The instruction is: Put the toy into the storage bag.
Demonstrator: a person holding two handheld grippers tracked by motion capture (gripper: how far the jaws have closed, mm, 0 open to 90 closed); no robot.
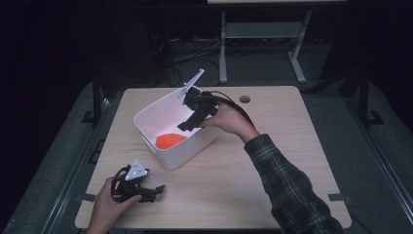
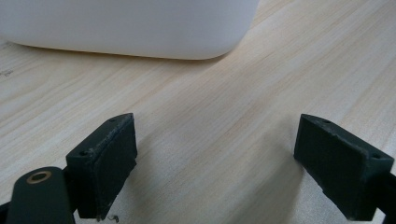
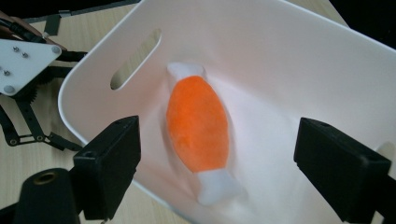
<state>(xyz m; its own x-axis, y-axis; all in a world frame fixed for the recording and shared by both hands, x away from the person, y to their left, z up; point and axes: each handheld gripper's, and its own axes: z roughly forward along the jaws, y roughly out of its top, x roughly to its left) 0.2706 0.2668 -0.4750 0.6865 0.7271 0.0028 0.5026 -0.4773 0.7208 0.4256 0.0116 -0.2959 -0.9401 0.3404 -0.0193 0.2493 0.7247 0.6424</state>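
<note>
Left gripper (image 1: pixel 155 190) is seen at the table's (image 1: pixel 272 161) near-left corner, resting low on the wood, jaws spread wide with nothing between them; in the left gripper view the white bin (image 2: pixel 130 28) is cut off at the top edge, only its lower wall visible. In the high view the white bin sits left of centre, and the orange plush toy (image 1: pixel 170 140) lies on its floor, partly hidden by the near wall. Its white ends are made out in the right gripper view (image 3: pixel 198 123). Right gripper (image 1: pixel 187 126) is held over the bin's far rim, jaws wide apart, nothing gripped, toy untouched below.
</note>
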